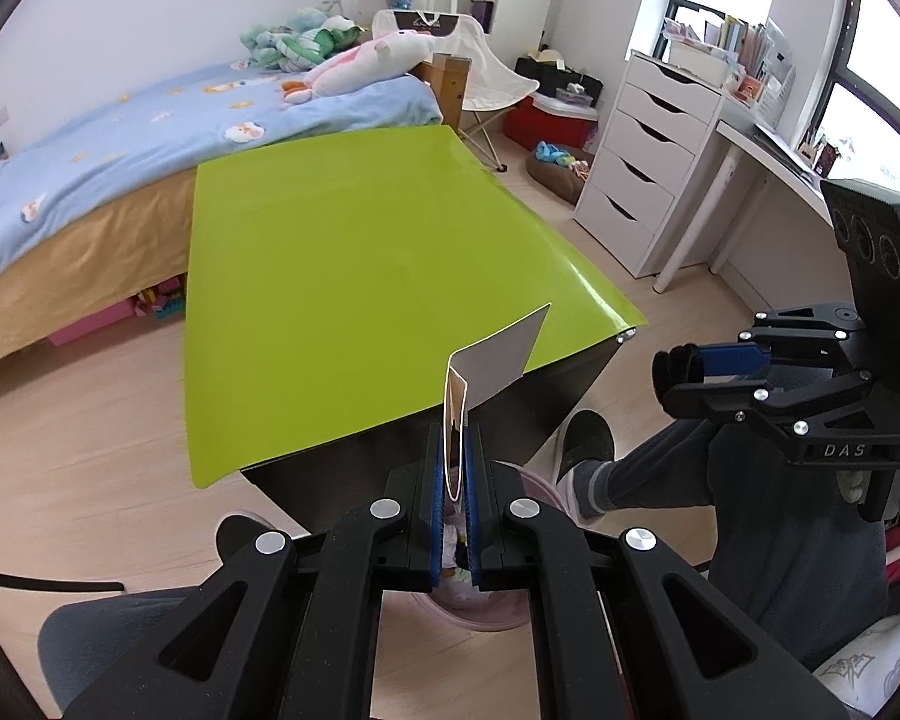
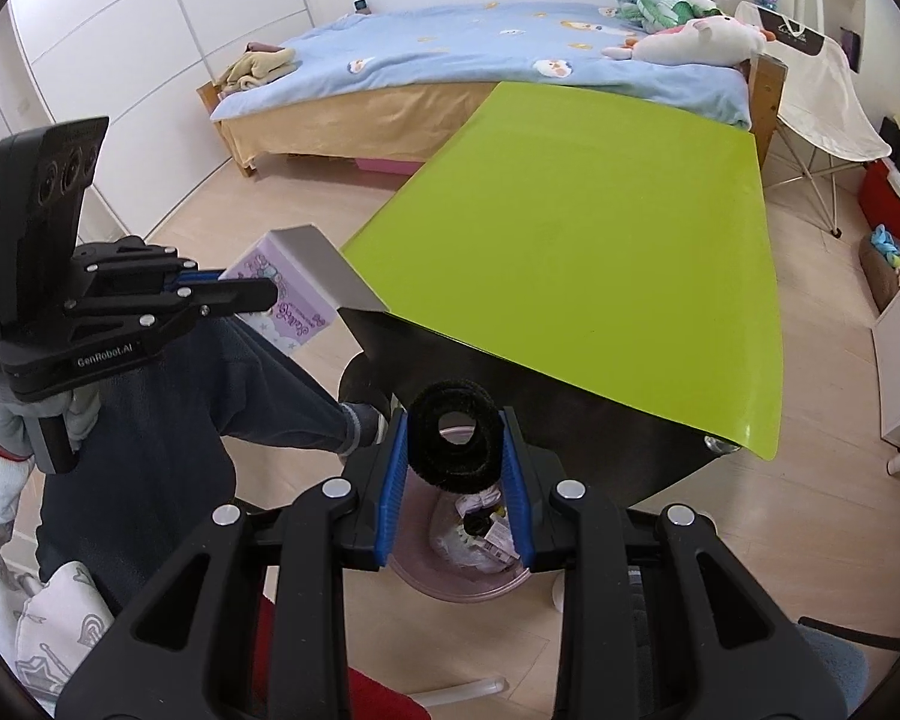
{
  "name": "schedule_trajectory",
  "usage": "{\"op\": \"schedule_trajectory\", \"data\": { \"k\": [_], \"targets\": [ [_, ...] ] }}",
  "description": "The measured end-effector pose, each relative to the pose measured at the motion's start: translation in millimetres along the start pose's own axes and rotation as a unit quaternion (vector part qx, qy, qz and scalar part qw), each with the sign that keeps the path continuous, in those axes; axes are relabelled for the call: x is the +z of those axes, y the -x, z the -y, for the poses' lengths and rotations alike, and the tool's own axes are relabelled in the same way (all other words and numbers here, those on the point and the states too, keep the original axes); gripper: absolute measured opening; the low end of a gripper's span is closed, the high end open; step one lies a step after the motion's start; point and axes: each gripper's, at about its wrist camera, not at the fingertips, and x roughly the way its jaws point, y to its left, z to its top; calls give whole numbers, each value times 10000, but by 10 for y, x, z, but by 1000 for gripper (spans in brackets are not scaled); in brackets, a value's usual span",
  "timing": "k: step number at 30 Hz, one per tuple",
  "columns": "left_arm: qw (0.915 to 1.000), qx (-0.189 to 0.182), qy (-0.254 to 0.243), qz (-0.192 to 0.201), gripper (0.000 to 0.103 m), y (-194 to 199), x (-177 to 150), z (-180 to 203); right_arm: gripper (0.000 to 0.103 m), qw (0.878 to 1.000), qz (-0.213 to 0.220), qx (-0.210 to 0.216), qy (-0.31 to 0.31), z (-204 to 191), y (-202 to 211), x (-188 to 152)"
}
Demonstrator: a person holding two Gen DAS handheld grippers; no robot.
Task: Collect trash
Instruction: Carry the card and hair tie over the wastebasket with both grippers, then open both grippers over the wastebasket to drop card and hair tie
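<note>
my left gripper [image 1: 455, 450] is clamped tight on a flattened white and lilac printed cardboard box [image 1: 498, 360], its flap sticking up in front of the lime-green glossy table top [image 1: 354, 276]. my right gripper [image 2: 455, 450] pinches a black fuzzy ring-shaped roll [image 2: 455, 435] between its blue pads [image 2: 393, 468], jaws part-way closed around it. both hang past the table's near edge, above a round pale pink plastic bin [image 2: 450, 585] on the wooden floor, which already holds crumpled wrappers [image 2: 480, 531].
</note>
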Motion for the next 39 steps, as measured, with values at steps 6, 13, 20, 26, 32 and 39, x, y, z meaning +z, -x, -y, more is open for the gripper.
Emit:
{"op": "schedule_trajectory", "data": {
  "k": [6,13,20,26,32,39],
  "targets": [
    [10000,-37,-3,6,5,-5,-15,11,39,9999,-49,91,17,-7,-51,10],
    [9999,-76,-61,-47,5,-24,-25,23,91,9998,12,69,-161,58,-37,4],
    [9997,-190,-154,-71,5,-42,-22,92,98,9994,166,-77,-306,131,114,-9],
    [9989,-322,-307,-114,5,-68,-5,192,98,9987,185,-293,-378,182,191,-58],
    [9978,-391,-506,-180,7,-92,32,296,98,9980,264,-343,-464,252,297,-72],
    [9965,-620,-500,-243,63,-182,20,338,98,9973,376,-329,-546,323,403,-85]
  ]
}}
